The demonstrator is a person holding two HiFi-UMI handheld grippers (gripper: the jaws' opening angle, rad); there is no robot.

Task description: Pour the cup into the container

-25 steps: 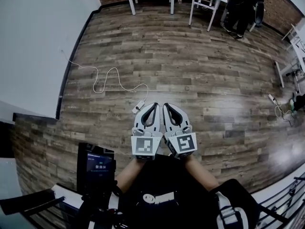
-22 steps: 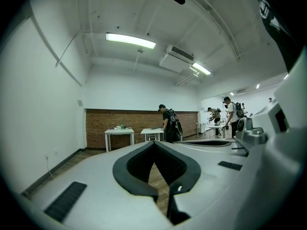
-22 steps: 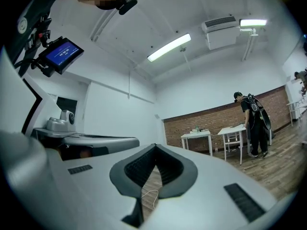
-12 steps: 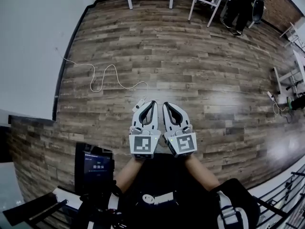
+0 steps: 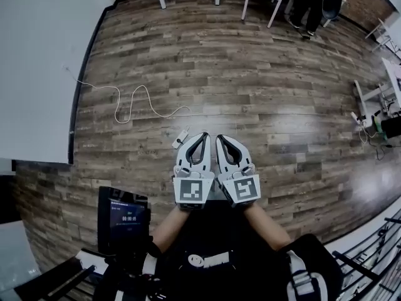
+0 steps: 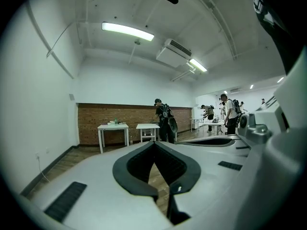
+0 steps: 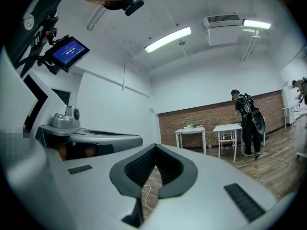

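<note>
A plank floor (image 5: 263, 86) fills the head view, with a white wall (image 5: 37, 61) at its left and white tables (image 6: 113, 126) at the far end. Above the floor the left gripper (image 5: 202, 135) and right gripper (image 5: 220, 138) point forward side by side, each with jaws closed together on nothing. A white cable (image 5: 135, 102) lies ahead; cup and container show in no view.

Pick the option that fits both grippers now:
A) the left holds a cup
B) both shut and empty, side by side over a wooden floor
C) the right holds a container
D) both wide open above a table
B: the left gripper and right gripper sit side by side above the wooden floor, and their fingers meet at the tips with nothing between them.
</note>
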